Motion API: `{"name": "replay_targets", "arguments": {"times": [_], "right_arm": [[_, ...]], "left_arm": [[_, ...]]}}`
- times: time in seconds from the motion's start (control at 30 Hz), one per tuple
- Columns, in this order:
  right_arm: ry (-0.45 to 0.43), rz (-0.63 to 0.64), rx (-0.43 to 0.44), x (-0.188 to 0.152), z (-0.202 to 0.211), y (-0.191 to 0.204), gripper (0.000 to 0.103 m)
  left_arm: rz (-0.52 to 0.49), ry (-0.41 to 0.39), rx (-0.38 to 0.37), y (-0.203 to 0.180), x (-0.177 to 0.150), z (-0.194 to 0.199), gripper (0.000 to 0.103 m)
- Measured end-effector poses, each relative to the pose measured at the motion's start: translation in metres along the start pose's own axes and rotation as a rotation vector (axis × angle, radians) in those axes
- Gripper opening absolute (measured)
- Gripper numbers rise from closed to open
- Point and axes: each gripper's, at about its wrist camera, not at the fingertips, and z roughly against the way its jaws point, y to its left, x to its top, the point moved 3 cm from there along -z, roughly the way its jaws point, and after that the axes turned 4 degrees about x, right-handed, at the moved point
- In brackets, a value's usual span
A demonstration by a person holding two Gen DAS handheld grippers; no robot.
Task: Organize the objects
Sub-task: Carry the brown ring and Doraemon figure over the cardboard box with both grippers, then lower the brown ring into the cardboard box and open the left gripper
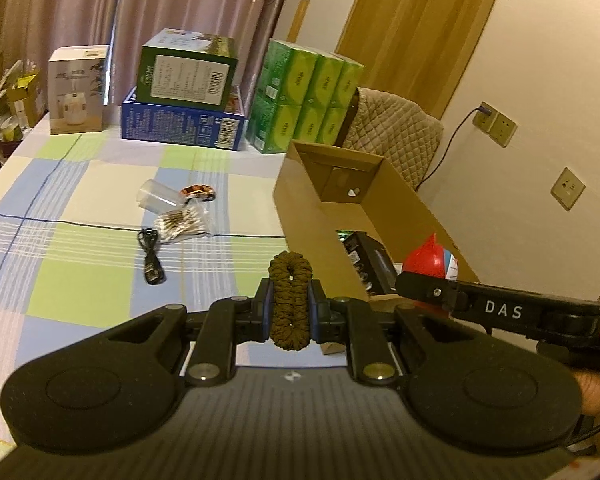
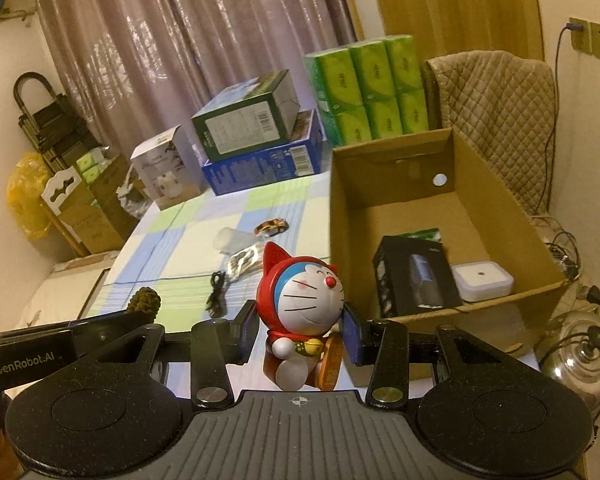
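The left gripper (image 1: 291,312) has its fingers closed narrowly on a brown scrunchie (image 1: 291,300), held upright between the pads above the checked tabletop (image 1: 60,272). The right gripper (image 2: 300,336) has its fingers set around a cat figurine (image 2: 300,308) in a red hood; the right pad touches its side, while contact on the left pad cannot be confirmed. Just beyond both tools stands the open cardboard box (image 2: 496,188), which already contains a black carton (image 2: 416,272) and a white square case (image 2: 482,280). Judged step: transfer of both held items into the box. Carry each item over the near wall with clearance, lower it onto the bare floor area behind the black carton, then open the fingers. Release one item at a time, since the two tools sit close together and could collide. Further out on the tabletop remain a black cable (image 1: 151,256), a bag of cotton swabs (image 1: 182,222), a clear cup (image 1: 158,196) and a toy car (image 1: 198,193), all near one another and well apart from the box
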Motion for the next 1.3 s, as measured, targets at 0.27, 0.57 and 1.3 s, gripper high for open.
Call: {"name": "replay_targets", "arguments": {"times": [0.27, 0.57, 1.3], "right_arm": [[-0.034, -0.026, -0.064, 0.009, 0.019, -0.036, 0.04], [-0.026, 0.002, -0.142, 0.025, 0.026, -0.078, 0.04], [0.019, 0.019, -0.172, 0.057, -0.006, -0.133, 0.04]], "left_arm": [[-0.041, 0.02, -0.044, -0.033, 0.006, -0.02, 0.014], [-0.095, 0.051, -0.086, -0.068, 0.024, -0.056, 0.014], [-0.154, 0.133, -0.113, -0.106, 0.043, -0.132, 0.014]]}}
